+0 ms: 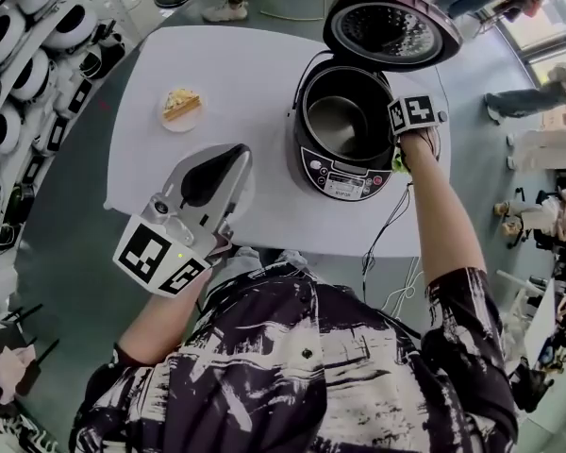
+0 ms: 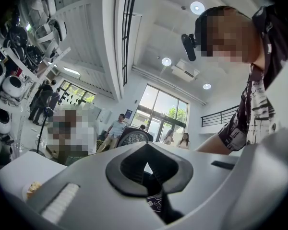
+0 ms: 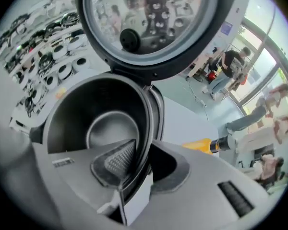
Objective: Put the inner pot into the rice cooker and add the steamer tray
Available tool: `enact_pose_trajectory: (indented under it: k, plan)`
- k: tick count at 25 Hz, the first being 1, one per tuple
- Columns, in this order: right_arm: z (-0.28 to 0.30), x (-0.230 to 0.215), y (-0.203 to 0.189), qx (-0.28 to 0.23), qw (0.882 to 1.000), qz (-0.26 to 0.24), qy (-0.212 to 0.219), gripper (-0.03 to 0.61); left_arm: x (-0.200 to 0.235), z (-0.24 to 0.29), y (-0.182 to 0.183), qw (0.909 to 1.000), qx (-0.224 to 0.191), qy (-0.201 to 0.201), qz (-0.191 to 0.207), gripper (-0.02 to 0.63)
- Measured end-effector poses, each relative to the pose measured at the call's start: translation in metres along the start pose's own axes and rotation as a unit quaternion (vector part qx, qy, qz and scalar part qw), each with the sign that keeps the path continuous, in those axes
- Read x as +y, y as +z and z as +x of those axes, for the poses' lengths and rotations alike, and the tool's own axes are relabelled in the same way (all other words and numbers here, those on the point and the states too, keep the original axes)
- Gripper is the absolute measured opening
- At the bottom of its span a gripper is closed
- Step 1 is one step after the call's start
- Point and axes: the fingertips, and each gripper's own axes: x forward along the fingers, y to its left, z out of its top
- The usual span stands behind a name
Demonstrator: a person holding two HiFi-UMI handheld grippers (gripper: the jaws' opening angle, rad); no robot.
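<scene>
On the left part of the white table (image 1: 236,74) a small plate (image 1: 164,119) with a piece of food (image 1: 181,103) is seen, well apart from the work. Nearer to the person, the left gripper (image 2: 145,150) is held about level over the table edge. Its jaws are closed together and nothing is held between them. A steamer tray cannot be made out with certainty in any view.

To the right stands the rice cooker (image 1: 344,176) with its lid (image 1: 389,28) raised, and the inner pot (image 1: 344,121) is already seated inside it. The right gripper (image 3: 137,155) is pointed steeply down at the pot's right rim. Its jaws are only narrowly apart, astride the rim, with one pad inside the wall and the other outside, and the pads seem just off the metal.

If this gripper is lifted at a slant, the rim may be caught by a pad and the pot tilted out of its seat. The raised lid may also be knocked. The cable (image 1: 387,229) hanging under the forearm may be snagged, and the cooker dragged.
</scene>
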Motion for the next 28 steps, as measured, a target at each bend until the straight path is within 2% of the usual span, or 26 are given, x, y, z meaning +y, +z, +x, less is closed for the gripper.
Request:
enact_pose_trajectory:
  k: [3,7,10,13,15,16,18,21,23,25,28]
  plan:
    - [-0.003,-0.001,-0.001,-0.044,0.998,0.047,0.013,0.072,-0.003,0.004,0.000,1.0000,0.001,-0.003,0.000,0.005]
    - [-0.006,0.001,-0.004,-0.070,0.995,0.064,0.031,0.076,-0.012,0.013,0.000,0.9999,0.005,-0.015,0.005,0.005]
    - [-0.013,0.005,-0.010,-0.091,0.989,0.084,0.074,0.084,-0.021,0.022,-0.002,0.9996,0.010,-0.025,0.007,0.005]
    - [-0.030,0.010,-0.019,-0.133,0.975,0.118,0.131,0.077,-0.032,0.033,-0.005,0.9991,0.016,-0.037,0.009,0.005]
    - [-0.056,0.012,-0.020,-0.189,0.957,0.133,0.175,0.063,-0.039,0.042,-0.007,0.9986,0.022,-0.047,0.012,0.005]
    - [-0.075,0.013,-0.019,-0.228,0.944,0.134,0.198,0.061,-0.042,0.047,-0.008,0.9982,0.024,-0.052,0.014,0.005]
    - [-0.128,0.019,-0.012,-0.322,0.909,0.116,0.237,0.061,-0.051,0.059,-0.011,0.9974,0.031,-0.063,0.018,0.005]
    - [-0.225,0.032,-0.008,-0.453,0.857,0.059,0.239,0.061,-0.066,0.076,-0.015,0.9959,0.041,-0.077,0.025,0.005]
    - [-0.281,0.048,-0.014,-0.512,0.828,0.020,0.229,0.057,-0.077,0.088,-0.015,0.9948,0.045,-0.086,0.031,0.005]
    - [-0.316,0.062,-0.026,-0.544,0.812,-0.011,0.213,0.045,-0.086,0.101,-0.016,0.9936,0.047,-0.095,0.038,0.005]
    - [-0.332,0.065,-0.046,-0.557,0.812,-0.017,0.171,0.023,-0.099,0.117,-0.016,0.9922,0.050,-0.105,0.045,0.005]
